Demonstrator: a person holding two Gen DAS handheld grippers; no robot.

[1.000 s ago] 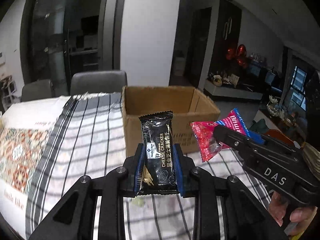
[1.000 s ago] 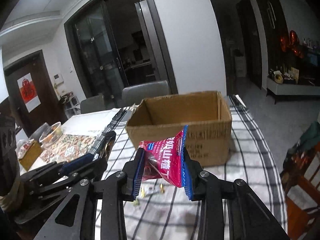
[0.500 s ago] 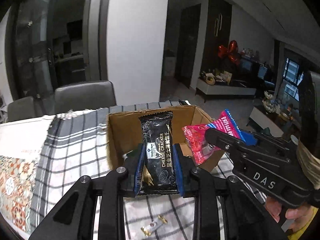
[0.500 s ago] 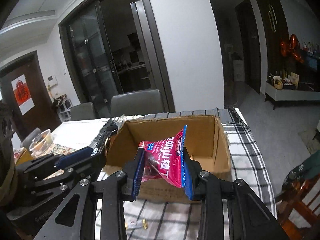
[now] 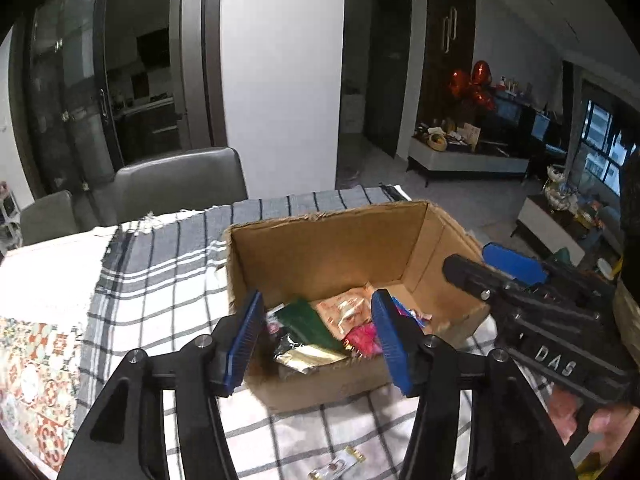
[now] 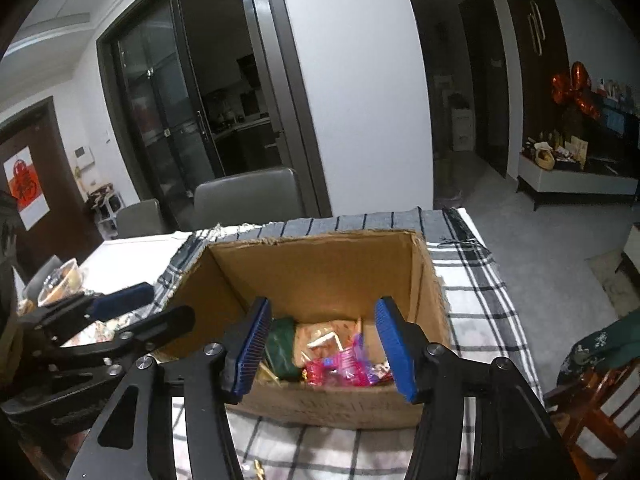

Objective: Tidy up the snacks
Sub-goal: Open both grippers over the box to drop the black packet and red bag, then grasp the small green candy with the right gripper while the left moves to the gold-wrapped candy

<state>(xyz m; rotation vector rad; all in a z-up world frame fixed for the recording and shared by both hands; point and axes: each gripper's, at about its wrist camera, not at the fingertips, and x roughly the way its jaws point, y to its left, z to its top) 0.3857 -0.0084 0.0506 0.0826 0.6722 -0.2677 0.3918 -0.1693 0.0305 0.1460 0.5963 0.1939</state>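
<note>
An open cardboard box [image 5: 320,248] stands on the checked tablecloth; it also shows in the right wrist view [image 6: 312,268]. Several snack packets lie inside, among them a green one [image 5: 306,318], an orange one [image 5: 348,306] and a pink one [image 6: 344,368]. My left gripper [image 5: 316,340] is open and empty over the box's near edge. My right gripper [image 6: 320,344] is open and empty over the same edge, to the right of the left one. The right gripper's body shows in the left wrist view [image 5: 520,304].
A small wrapped candy [image 5: 340,464] lies on the cloth in front of the box. Grey chairs [image 5: 180,184] stand behind the table. A patterned mat [image 5: 32,364] and a bowl [image 6: 64,280] are at the left. A wooden chair [image 6: 592,408] is at the right.
Both grippers moved over the box and opened. The black cracker packet left the left gripper and the pink packet left the right one; the pink one now lies in the box.
</note>
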